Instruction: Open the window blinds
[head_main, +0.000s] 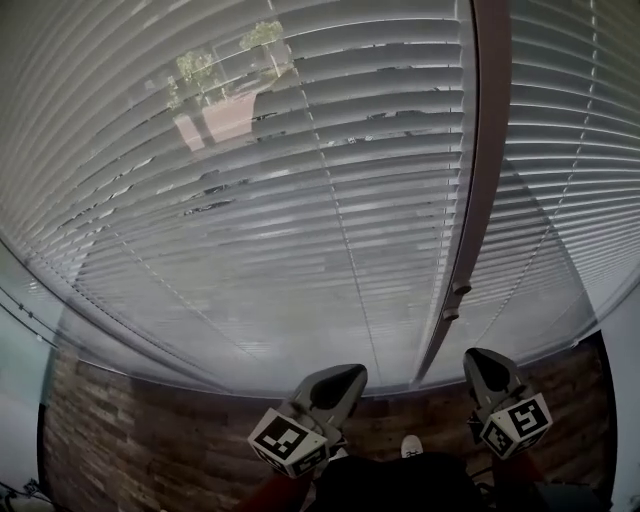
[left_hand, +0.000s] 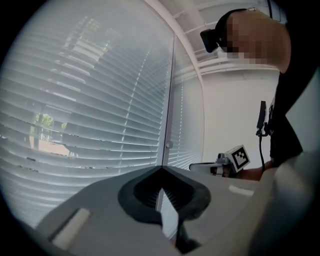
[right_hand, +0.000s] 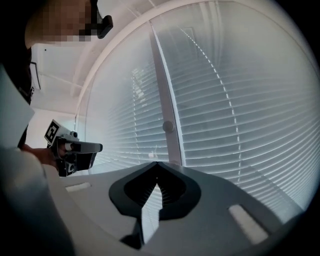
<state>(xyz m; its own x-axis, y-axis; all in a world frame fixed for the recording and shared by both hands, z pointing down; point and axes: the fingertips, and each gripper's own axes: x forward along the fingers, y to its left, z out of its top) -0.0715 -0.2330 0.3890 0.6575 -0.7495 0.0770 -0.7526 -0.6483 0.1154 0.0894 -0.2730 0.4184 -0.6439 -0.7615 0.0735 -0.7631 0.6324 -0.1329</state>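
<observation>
The white horizontal-slat window blinds (head_main: 300, 200) hang lowered over two panes, which are split by a grey vertical window post (head_main: 487, 150). Both tools sit low in front of the blinds, apart from the slats. The left gripper (head_main: 338, 383) faces the left blind with its jaws together on nothing. The right gripper (head_main: 490, 370), near the post's foot, is likewise closed and empty. Beneath the blinds runs a brown brick wall (head_main: 130, 440).

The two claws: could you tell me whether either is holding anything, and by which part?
Nothing is held: left claw and right claw are shut and empty.
</observation>
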